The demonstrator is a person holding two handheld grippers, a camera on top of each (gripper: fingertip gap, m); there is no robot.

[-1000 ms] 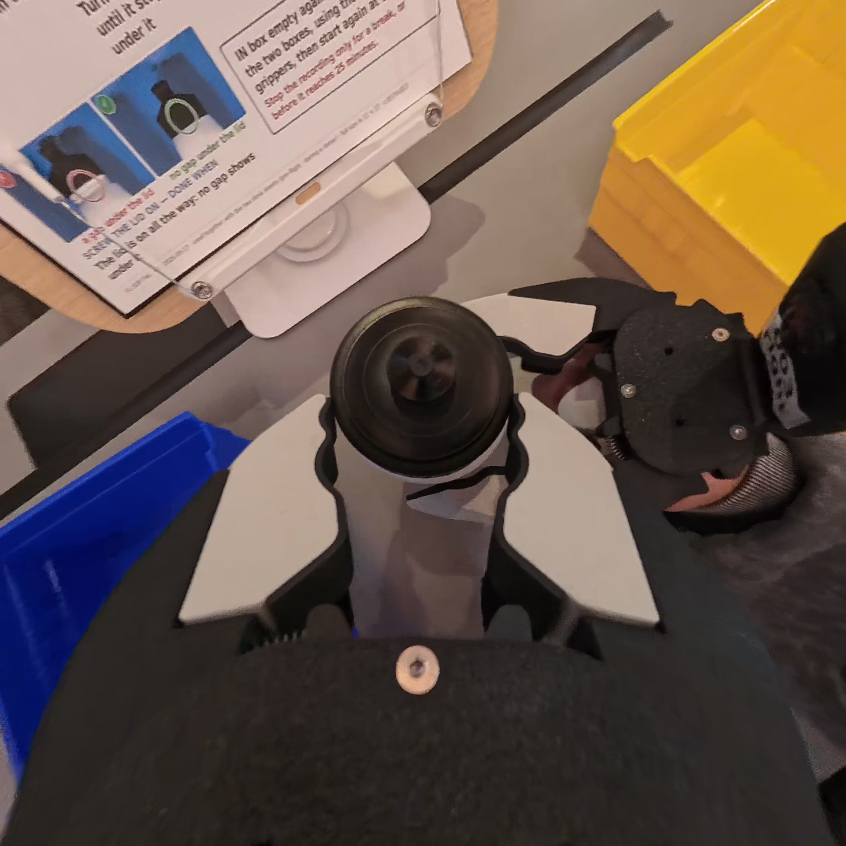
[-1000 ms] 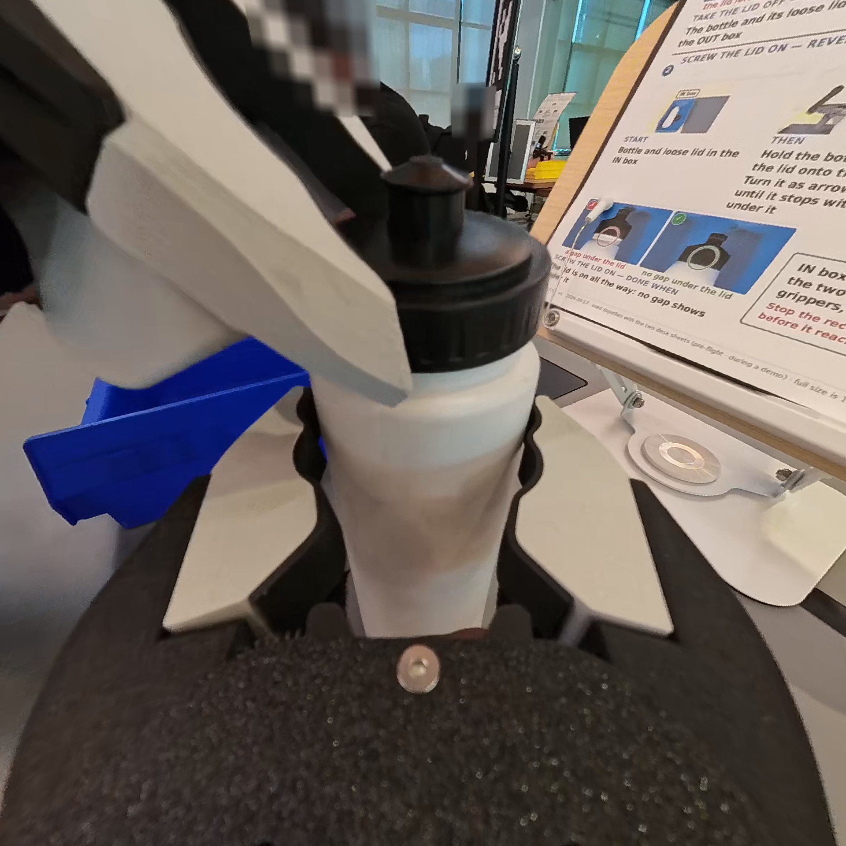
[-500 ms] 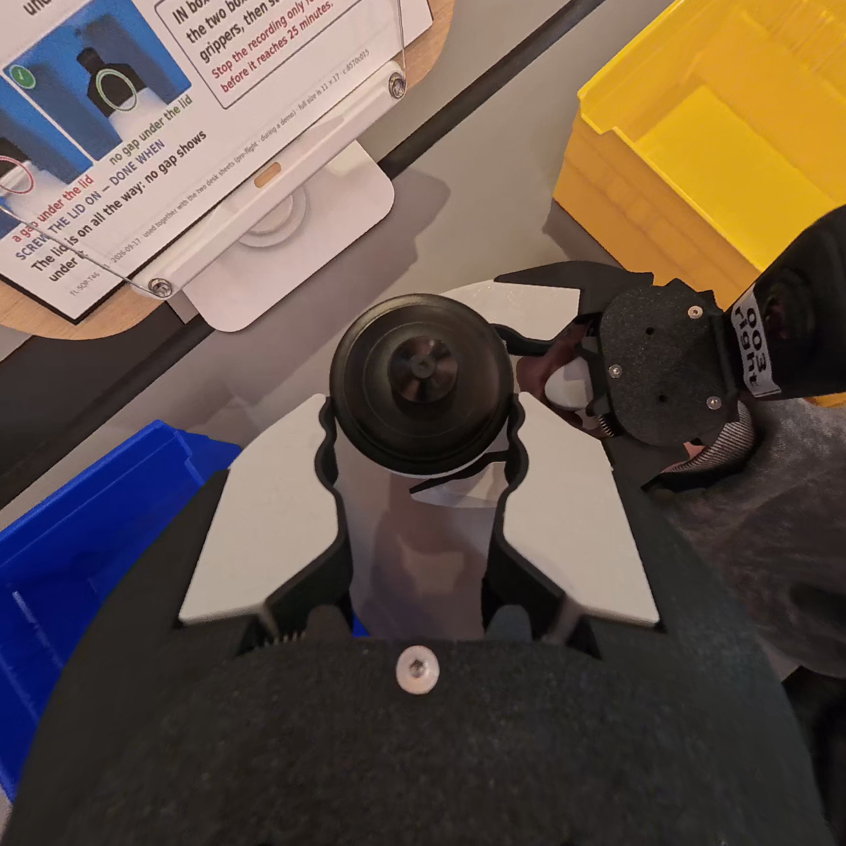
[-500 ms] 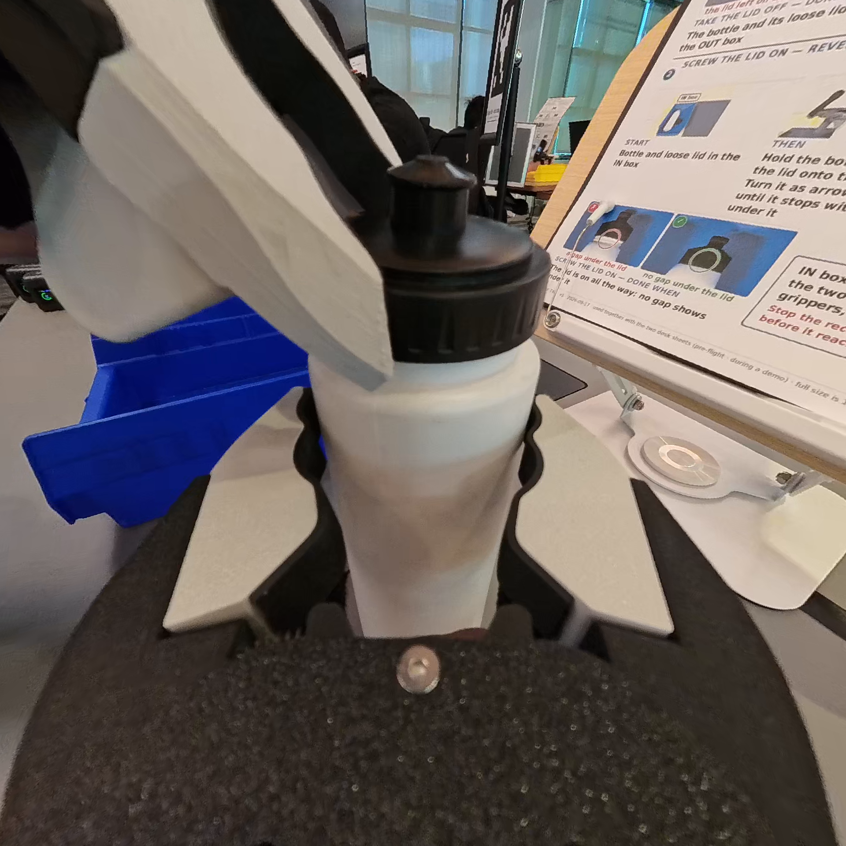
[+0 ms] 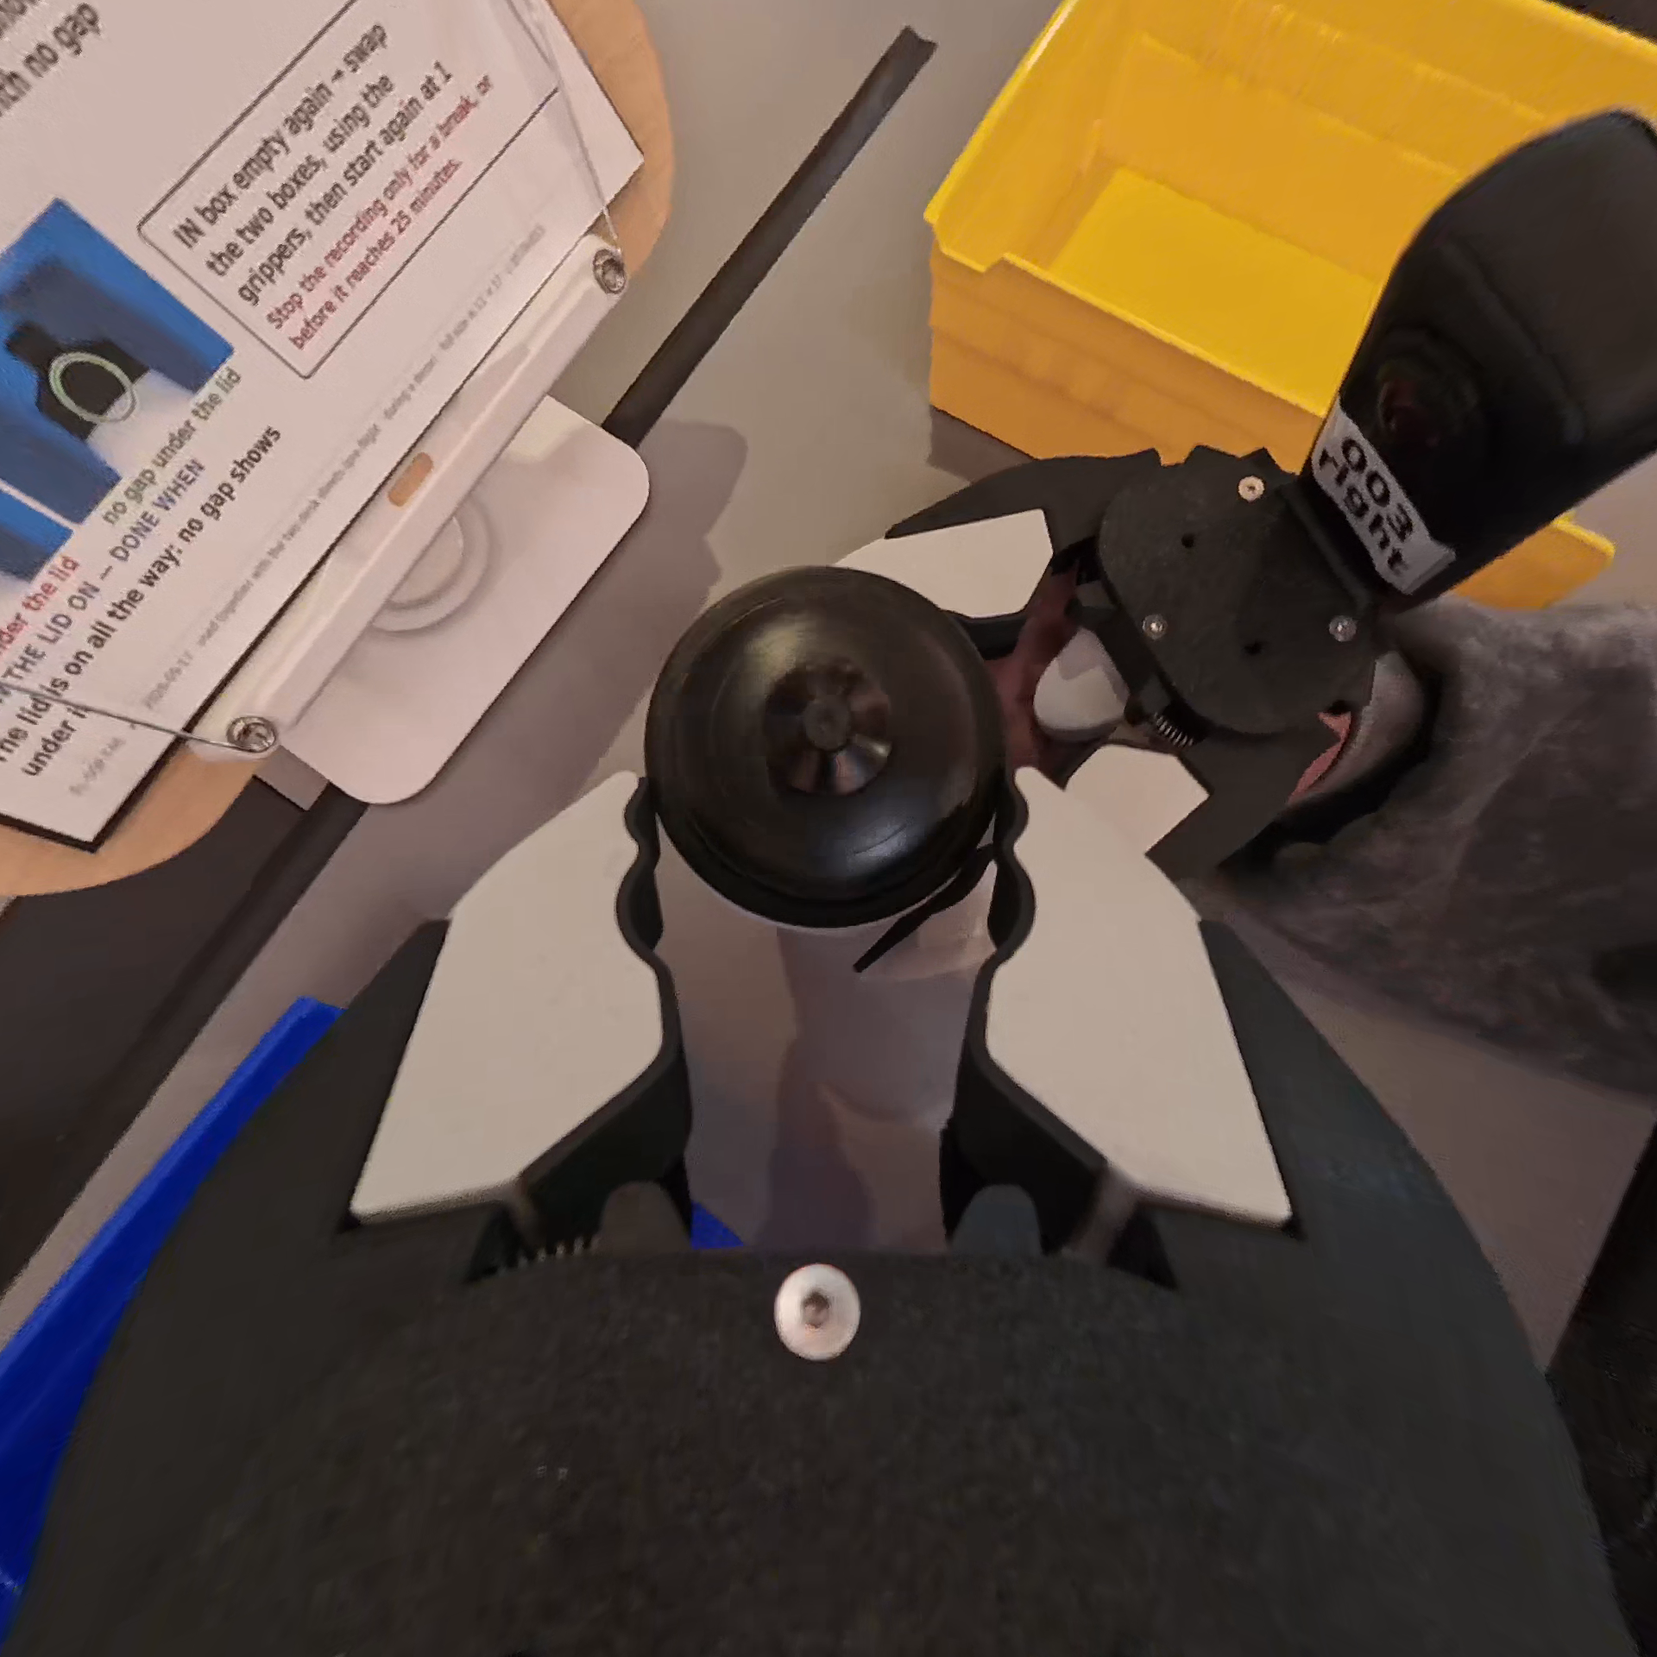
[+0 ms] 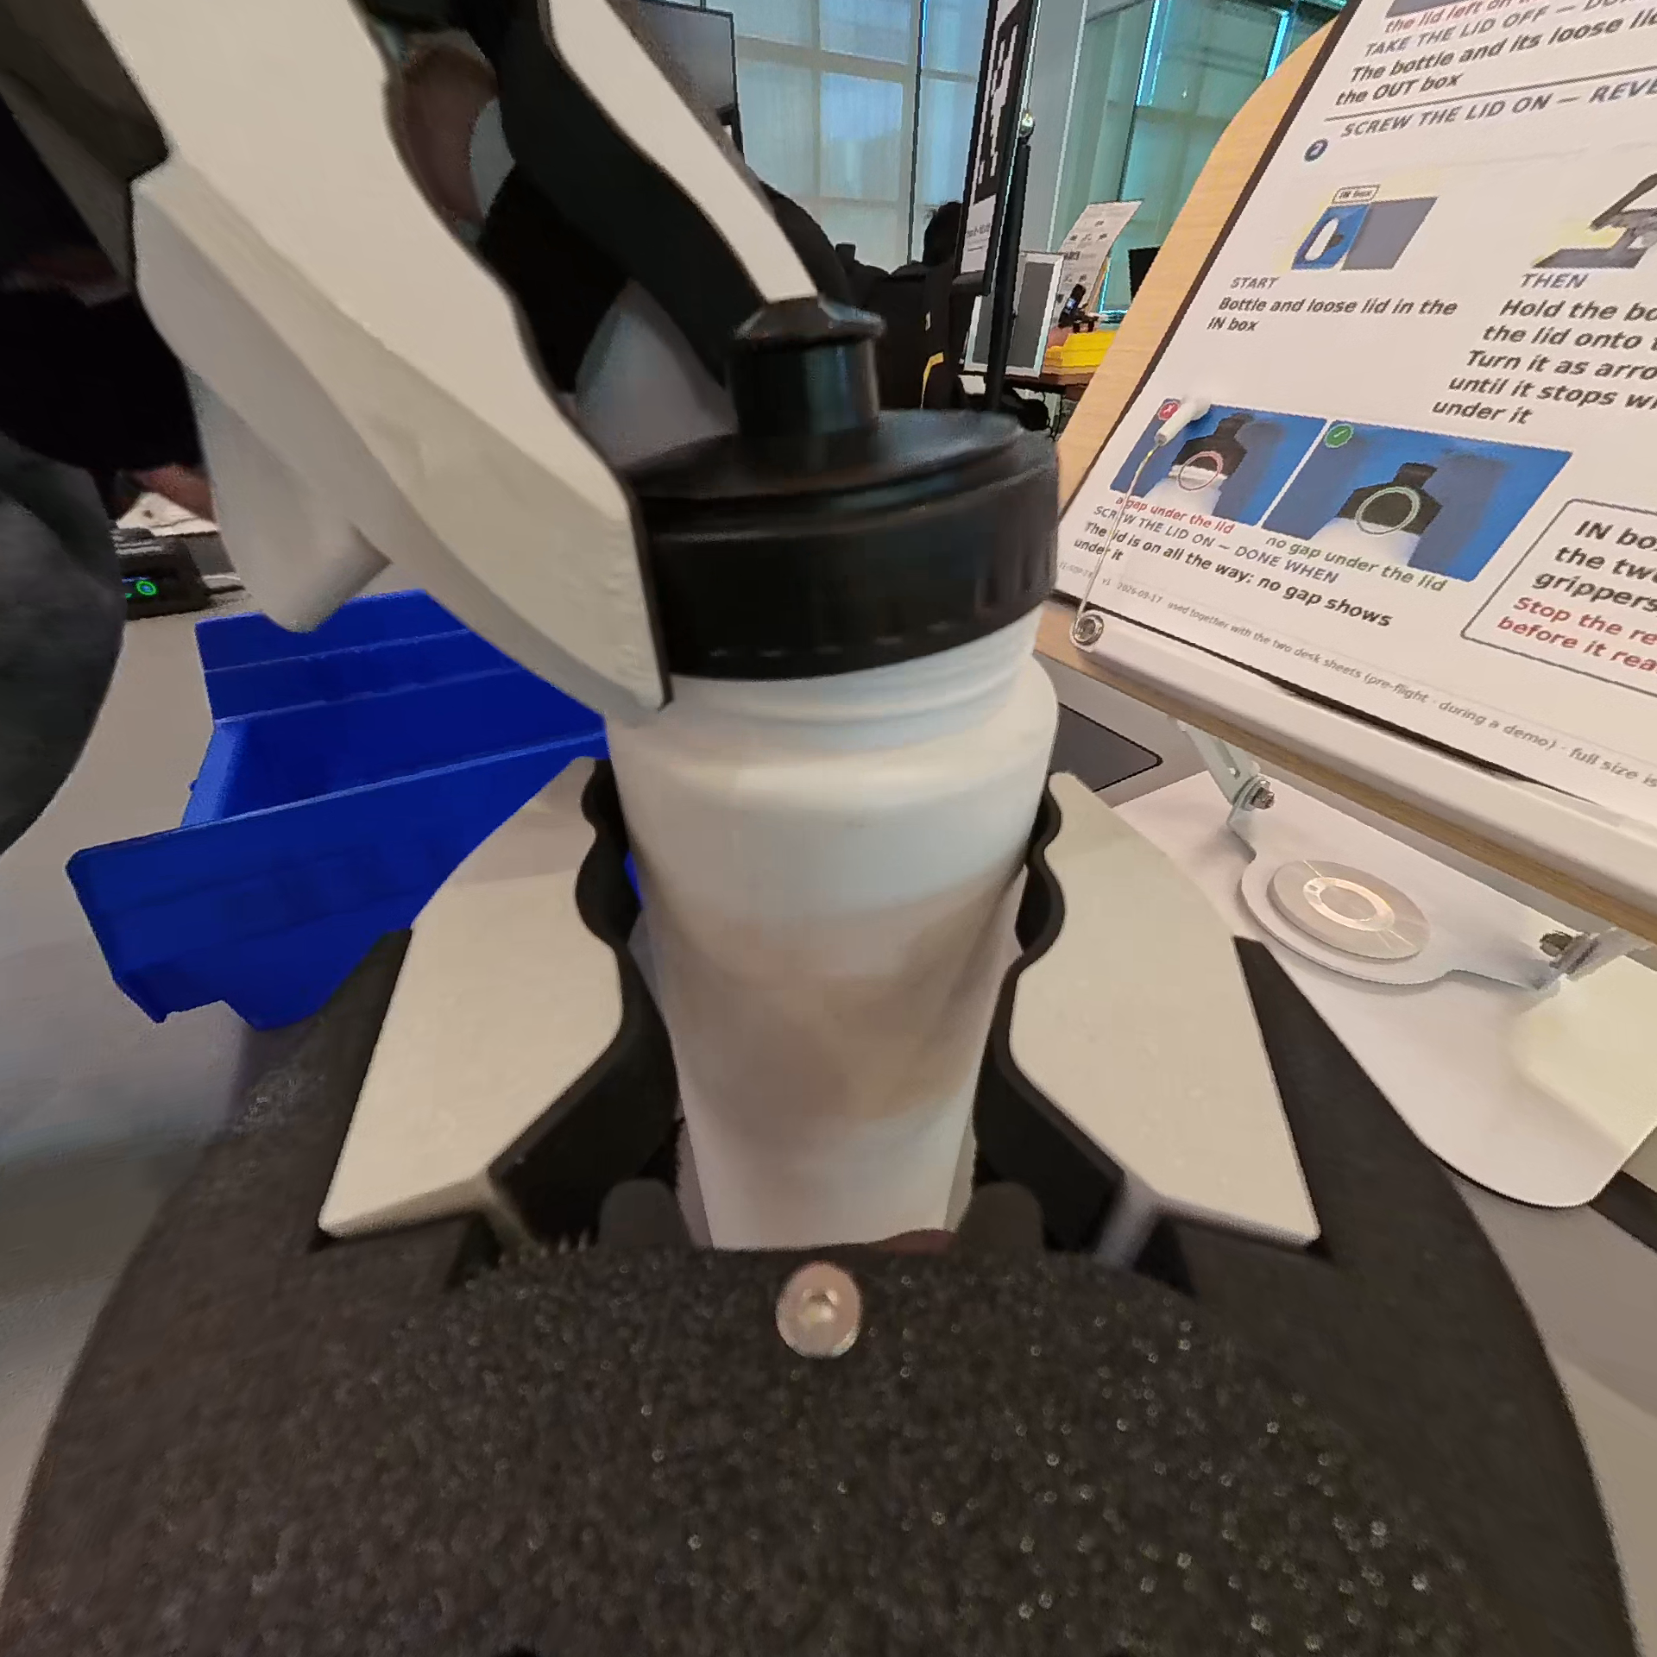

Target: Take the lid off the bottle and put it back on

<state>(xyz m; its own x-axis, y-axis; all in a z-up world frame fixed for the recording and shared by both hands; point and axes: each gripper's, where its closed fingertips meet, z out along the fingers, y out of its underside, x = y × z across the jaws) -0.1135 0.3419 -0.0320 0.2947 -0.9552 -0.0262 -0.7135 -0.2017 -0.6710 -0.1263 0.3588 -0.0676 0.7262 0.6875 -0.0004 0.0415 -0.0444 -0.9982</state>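
Note:
A white bottle [image 6: 834, 852] stands upright with a black spouted lid [image 6: 852, 556] on its neck. My right gripper [image 6: 820, 807] is shut on the bottle's body from the side. My left gripper [image 5: 825, 807] comes from above and is shut on the lid [image 5: 820, 744], one finger on each side of its rim. One of its white fingers [image 6: 403, 403] shows slanting down onto the lid's left edge in the right wrist view. The right gripper's black body [image 5: 1228, 610] shows to the lid's right in the left wrist view. The bottle's base is hidden.
A blue bin [image 6: 359, 807] sits to the left, also in the left wrist view [image 5: 134, 1255]. A yellow bin [image 5: 1210, 224] sits at the far right. An instruction board [image 6: 1435, 448] on a white stand [image 5: 502, 610] is close beside the bottle. A grey sleeve [image 5: 1479, 852] is at right.
My left gripper has turned about the lid's axis while shut on it, swinging one way and then back. My right gripper has kept the bottle in the same hold.

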